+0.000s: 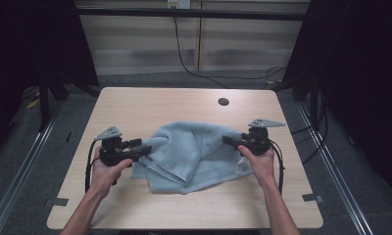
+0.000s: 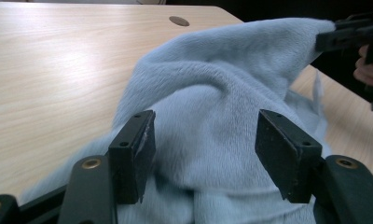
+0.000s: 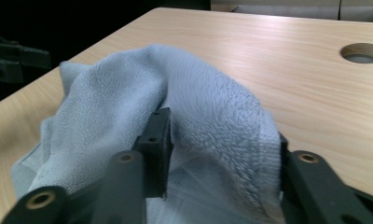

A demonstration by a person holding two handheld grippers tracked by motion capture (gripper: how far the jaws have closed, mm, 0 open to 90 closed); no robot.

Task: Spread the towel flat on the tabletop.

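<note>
Right tongs [image 3: 217,154] grip a raised fold of the pale blue towel [image 1: 189,154], which lies crumpled mid-surface. Left tongs [image 2: 212,154] gape wide around its opposite edge — not yet closed. Likely step: taking hold to spread it; next, the left must pinch cloth.

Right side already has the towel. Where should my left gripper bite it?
Take the raised fold of the towel lying between the open left gripper jaws, coming from the table's left edge; that ridge stands up off the table, so both jaws can straddle it.
</note>
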